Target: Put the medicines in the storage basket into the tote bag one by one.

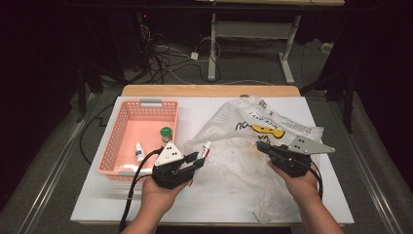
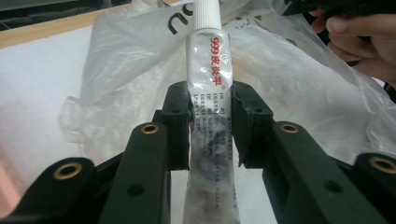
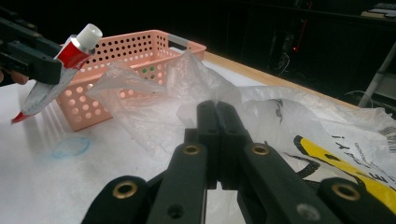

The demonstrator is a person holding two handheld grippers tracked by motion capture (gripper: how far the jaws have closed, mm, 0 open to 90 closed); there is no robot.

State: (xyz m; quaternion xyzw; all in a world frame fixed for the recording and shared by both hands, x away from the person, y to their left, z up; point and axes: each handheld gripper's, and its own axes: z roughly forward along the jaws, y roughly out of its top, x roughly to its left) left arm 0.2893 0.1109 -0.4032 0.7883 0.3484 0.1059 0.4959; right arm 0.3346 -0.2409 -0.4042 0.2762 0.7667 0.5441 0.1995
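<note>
Left gripper (image 1: 197, 160) clenched on ointment tube (image 2: 210, 107), long axis along the jaws, cap forward. Pink basket (image 1: 113, 141) just left of it. Right gripper (image 3: 217, 121) clamped on plastic bag (image 1: 243, 146) edge, farther off.

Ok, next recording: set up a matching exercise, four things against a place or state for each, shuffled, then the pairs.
Things:
1 ointment tube
2 green-capped bottle
3 right tongs
4 pink basket

Places or states:
A shut on the plastic bag
B clamped in the left tongs
C standing inside the basket
D on the table's left side

Pairs: 1-B, 2-C, 3-A, 4-D
</note>
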